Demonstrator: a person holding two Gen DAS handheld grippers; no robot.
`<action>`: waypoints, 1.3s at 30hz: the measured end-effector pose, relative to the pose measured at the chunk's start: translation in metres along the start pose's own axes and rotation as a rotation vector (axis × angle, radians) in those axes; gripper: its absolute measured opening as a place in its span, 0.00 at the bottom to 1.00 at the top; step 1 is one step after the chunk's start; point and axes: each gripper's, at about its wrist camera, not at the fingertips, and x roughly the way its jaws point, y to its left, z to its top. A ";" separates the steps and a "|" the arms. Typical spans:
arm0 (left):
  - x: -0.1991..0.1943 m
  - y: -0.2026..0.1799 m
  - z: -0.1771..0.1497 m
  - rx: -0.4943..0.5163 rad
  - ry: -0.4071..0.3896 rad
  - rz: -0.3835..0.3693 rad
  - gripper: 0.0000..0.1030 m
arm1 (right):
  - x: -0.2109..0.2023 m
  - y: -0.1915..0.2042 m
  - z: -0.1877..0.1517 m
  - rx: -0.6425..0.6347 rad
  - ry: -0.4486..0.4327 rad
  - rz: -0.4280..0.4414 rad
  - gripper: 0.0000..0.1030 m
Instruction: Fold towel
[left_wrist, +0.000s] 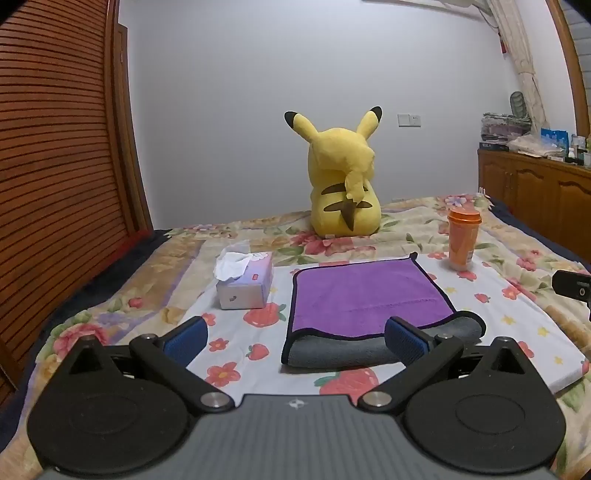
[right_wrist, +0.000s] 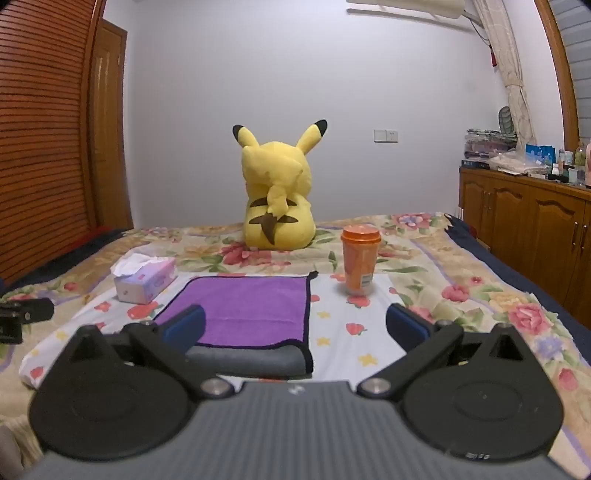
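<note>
A purple towel (left_wrist: 365, 295) with a dark hem and a grey underside lies folded on a white strawberry-print mat (left_wrist: 236, 332) on the bed. Its grey folded edge faces me. My left gripper (left_wrist: 295, 338) is open and empty, just short of the towel's near left edge, and its right finger (left_wrist: 404, 338) overlaps the grey fold. In the right wrist view the towel (right_wrist: 251, 306) lies ahead and to the left. My right gripper (right_wrist: 295, 325) is open and empty over the towel's near right corner.
A tissue box (left_wrist: 245, 282) stands left of the towel, also in the right wrist view (right_wrist: 146, 282). An orange cup (left_wrist: 463, 240) (right_wrist: 360, 260) stands at the far right of the towel. A yellow plush toy (left_wrist: 343, 181) sits further back. A wooden cabinet (right_wrist: 535, 236) stands on the right.
</note>
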 end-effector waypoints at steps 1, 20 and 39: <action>0.000 0.000 0.000 -0.004 0.010 -0.003 0.96 | 0.000 0.000 0.000 0.000 0.004 0.000 1.00; 0.001 0.001 0.000 -0.009 0.018 -0.008 0.96 | 0.001 -0.004 -0.002 0.002 0.009 -0.002 1.00; 0.001 0.001 0.000 -0.010 0.018 -0.006 0.96 | 0.001 -0.005 -0.002 0.005 0.009 -0.003 1.00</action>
